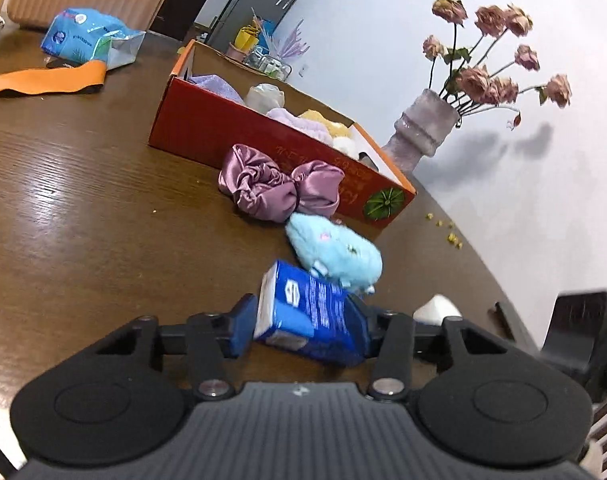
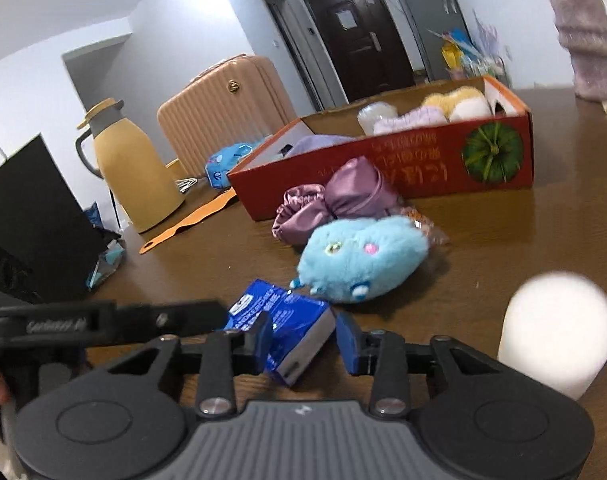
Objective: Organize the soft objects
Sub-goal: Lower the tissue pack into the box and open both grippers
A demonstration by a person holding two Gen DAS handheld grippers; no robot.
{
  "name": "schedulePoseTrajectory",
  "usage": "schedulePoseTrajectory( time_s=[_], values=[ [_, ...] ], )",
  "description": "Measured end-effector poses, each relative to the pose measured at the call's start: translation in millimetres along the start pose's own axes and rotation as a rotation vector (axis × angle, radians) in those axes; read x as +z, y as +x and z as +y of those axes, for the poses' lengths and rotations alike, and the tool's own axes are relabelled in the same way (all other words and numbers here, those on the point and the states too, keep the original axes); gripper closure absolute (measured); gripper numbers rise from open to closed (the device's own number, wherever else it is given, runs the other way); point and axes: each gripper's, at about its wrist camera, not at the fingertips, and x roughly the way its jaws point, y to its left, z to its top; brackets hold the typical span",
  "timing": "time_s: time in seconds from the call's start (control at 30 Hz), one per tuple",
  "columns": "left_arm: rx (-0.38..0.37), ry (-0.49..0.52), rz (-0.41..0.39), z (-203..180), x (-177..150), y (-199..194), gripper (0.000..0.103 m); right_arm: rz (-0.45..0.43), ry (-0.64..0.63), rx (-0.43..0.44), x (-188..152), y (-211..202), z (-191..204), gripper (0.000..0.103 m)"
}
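Dark wooden table (image 1: 83, 200) bearing red box (image 1: 239, 136), scrunchie (image 1: 277, 190), blue plush (image 1: 335, 254), vase (image 1: 419, 130).

Gold lettering runs along the side of the red box (image 2: 387, 160), upside down and too blurred to read. The blue tissue pack (image 1: 309, 312) carries unreadable small print.

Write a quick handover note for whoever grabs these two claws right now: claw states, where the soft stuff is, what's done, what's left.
Left claw: shut on the blue tissue pack.
Right claw: open; the same pack shows between its pads, with a gap at one pad.
Done: several soft cloths and puffs already lie in the red box.
On the table: the pink satin bow against the box front, the blue plush toy just nearer.
Left: box the pack, bow and toy.
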Motion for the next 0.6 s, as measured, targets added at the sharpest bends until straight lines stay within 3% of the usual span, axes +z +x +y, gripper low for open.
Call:
schedulePoseTrajectory(
  time_s=[0.07,0.2,0.37,0.5,0.6],
  values=[
    [-0.001,0.001,0.04,-0.1,1.6,7.1,0.075,0.003,0.023,0.005,-4.3,-1.2,-1.2,0.073],
    [-0.054,0.014,0.117,-5.1,-2.5,1.7,0.075,-0.007,0.036,-0.016,-8.0,-7.7,-0.6,0.076],
    [-0.047,-0.028,0.126,4.1,-4.5,7.9,0.077,0.01,0.074,0.013,-7.9,-5.8,-8.4,0.079],
    [-0.051,0.05,0.051,-18.8,3.1,-10.8,0.077,-0.028,0.04,0.027,3.4,-17.2,-2.1,0.08],
    [-0.115,0.088,-0.017,-35.7,34.3,-17.0,0.077,-0.105,0.049,0.089,35.1,-33.9,-9.5,0.08]
  ],
)
